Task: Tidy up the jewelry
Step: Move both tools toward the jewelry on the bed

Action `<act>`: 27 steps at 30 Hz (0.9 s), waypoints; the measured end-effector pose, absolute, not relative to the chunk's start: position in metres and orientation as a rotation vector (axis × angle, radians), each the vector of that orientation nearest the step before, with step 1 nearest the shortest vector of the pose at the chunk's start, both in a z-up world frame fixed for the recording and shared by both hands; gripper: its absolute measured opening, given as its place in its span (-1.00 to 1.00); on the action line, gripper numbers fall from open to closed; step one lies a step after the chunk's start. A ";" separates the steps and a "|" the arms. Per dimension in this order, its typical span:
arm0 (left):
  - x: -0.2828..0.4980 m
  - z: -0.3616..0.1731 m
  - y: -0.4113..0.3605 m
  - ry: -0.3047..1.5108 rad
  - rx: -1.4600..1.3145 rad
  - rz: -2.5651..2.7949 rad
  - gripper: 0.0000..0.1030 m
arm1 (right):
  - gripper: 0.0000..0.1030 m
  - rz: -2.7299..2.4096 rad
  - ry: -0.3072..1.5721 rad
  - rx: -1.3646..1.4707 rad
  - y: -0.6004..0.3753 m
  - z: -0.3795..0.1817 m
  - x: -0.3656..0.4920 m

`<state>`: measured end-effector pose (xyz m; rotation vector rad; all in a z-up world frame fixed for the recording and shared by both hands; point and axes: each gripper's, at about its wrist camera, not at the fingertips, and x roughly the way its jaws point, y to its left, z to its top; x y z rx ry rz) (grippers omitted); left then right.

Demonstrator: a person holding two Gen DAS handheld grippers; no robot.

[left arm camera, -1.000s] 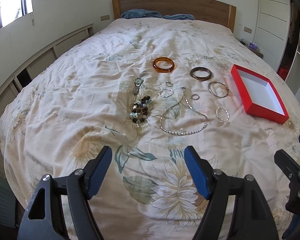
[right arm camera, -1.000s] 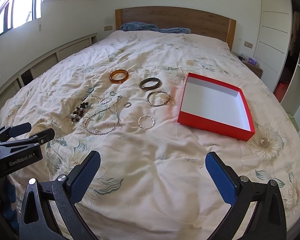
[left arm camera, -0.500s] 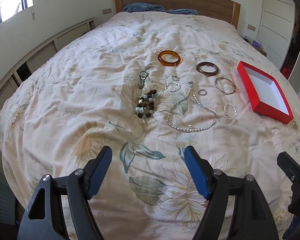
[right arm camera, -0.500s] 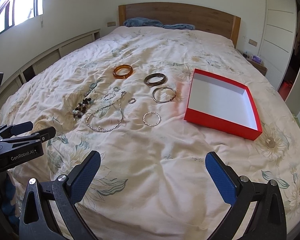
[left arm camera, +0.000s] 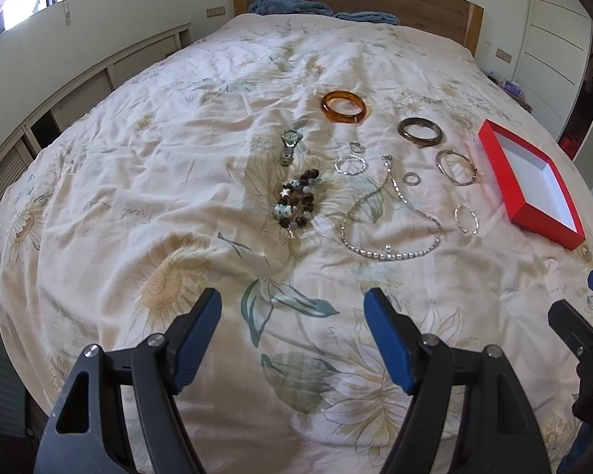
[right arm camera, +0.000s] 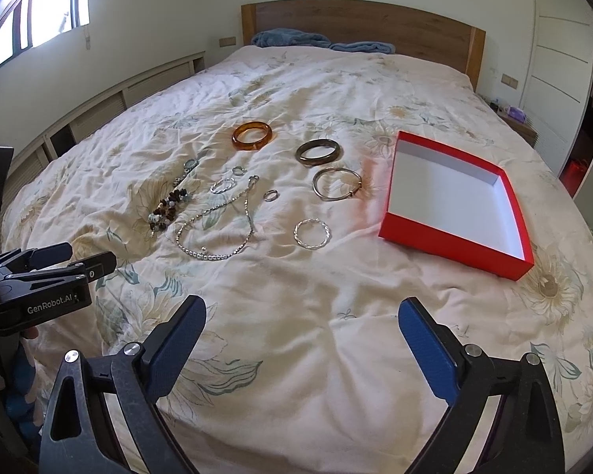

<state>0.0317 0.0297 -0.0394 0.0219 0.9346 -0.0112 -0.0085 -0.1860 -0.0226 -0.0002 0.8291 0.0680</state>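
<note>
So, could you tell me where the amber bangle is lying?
In the right wrist view the amber bangle lies on the quilt, farthest toward the headboard, left of the dark bangle.

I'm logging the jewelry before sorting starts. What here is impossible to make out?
- Watch: dial too small in the left wrist view; largely hidden by quilt folds in the right.
- Beaded bracelets: heaped, so their count is unclear in either view.
- Right tool: cut off by the left view's edge.
- Necklace: clasp too small.
</note>
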 end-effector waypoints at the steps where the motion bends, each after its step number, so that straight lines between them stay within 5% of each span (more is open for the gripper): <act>1: 0.033 -0.040 0.030 0.935 0.020 -0.010 0.42 | 0.87 0.071 0.831 -0.001 -0.185 -0.023 -0.008; 27: 0.056 -0.059 0.042 1.018 -0.059 -0.077 0.37 | 0.27 0.140 0.893 0.111 -0.201 -0.042 0.025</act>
